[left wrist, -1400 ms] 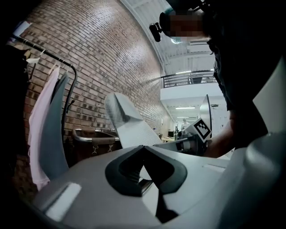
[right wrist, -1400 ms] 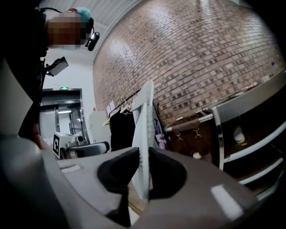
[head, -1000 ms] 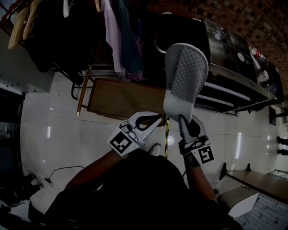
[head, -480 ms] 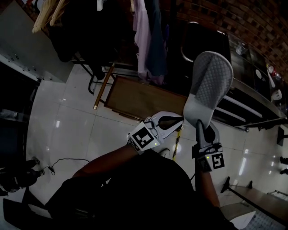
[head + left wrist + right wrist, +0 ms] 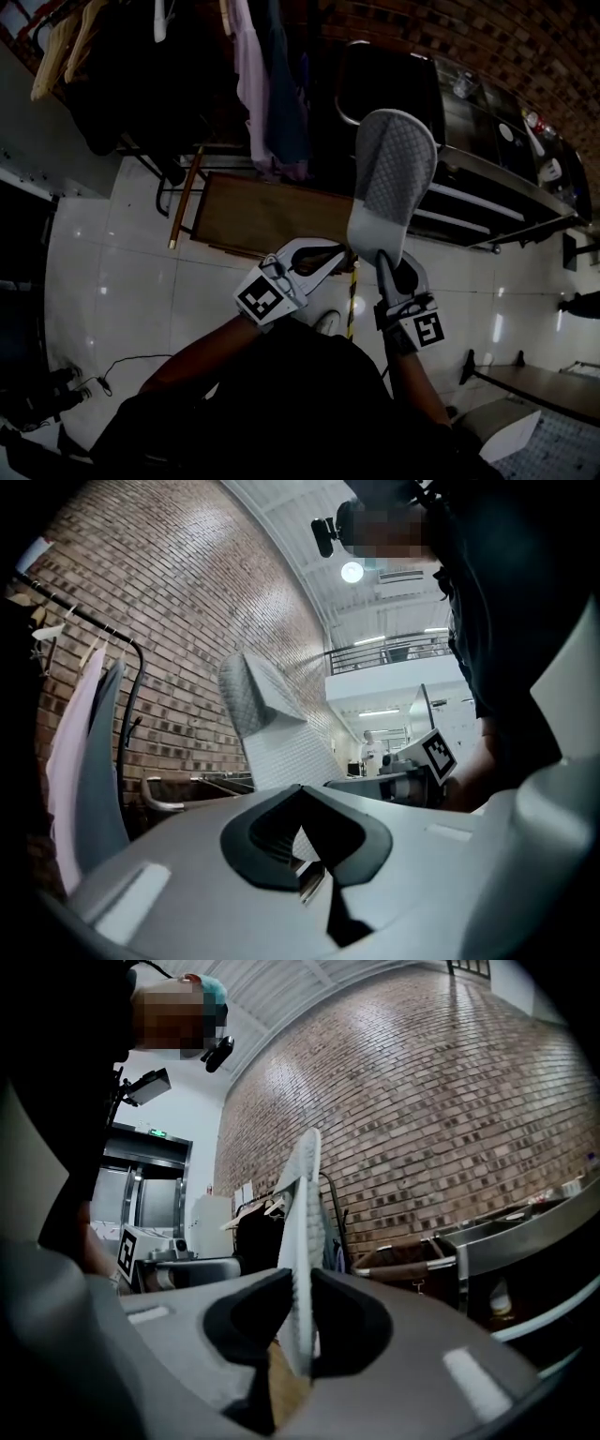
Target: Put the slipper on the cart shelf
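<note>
Head view: a grey slipper (image 5: 389, 178) is held up in the air by the right gripper (image 5: 382, 258), in front of the dark metal cart (image 5: 487, 173).
The slipper is pinched at its heel end between the right gripper's fingers (image 5: 246, 1321), which are set narrow on it, and it is stood upright with its quilted face turned to the camera. The left gripper (image 5: 333, 253) is held just beside it, its fingers (image 5: 262, 841) brought together with nothing between them. Hanging clothes (image 5: 272, 94) are seen beyond, above a white tiled floor (image 5: 103, 272).
</note>
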Motion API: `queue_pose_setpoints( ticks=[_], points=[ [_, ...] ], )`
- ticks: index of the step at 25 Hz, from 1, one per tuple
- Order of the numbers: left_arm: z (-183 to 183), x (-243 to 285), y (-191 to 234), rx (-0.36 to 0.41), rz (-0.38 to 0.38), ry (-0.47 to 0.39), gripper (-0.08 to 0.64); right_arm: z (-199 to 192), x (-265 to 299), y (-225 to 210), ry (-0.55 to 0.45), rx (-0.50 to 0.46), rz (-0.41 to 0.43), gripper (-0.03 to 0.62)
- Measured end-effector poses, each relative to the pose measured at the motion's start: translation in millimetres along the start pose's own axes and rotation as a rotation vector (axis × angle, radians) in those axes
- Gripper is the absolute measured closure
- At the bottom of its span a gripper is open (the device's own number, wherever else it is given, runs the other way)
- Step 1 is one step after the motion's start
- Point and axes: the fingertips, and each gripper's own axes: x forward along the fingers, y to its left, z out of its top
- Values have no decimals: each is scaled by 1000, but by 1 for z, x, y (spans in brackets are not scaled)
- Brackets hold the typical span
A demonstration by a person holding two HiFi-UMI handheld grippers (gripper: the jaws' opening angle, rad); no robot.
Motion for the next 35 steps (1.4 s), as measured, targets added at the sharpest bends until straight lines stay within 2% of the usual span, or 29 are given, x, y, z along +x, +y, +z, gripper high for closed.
queue_pose_setpoints(
  ticks=[6,21,29,35],
  points=[
    [-2,4,-2,-43,-5,14,555,-2,-8,-5,13,14,-22,532],
    [-5,17,-15,-29,-32,32,555,-2,-28,-11,3,30,-55,532],
    [-8,31,-30,-7,-59,43,555,-2,-43,-24,-7,38,-79,532],
    [-13,55,-51,0,-85,57,555,-4,-75,-46,-7,56,-116,532]
  ],
)
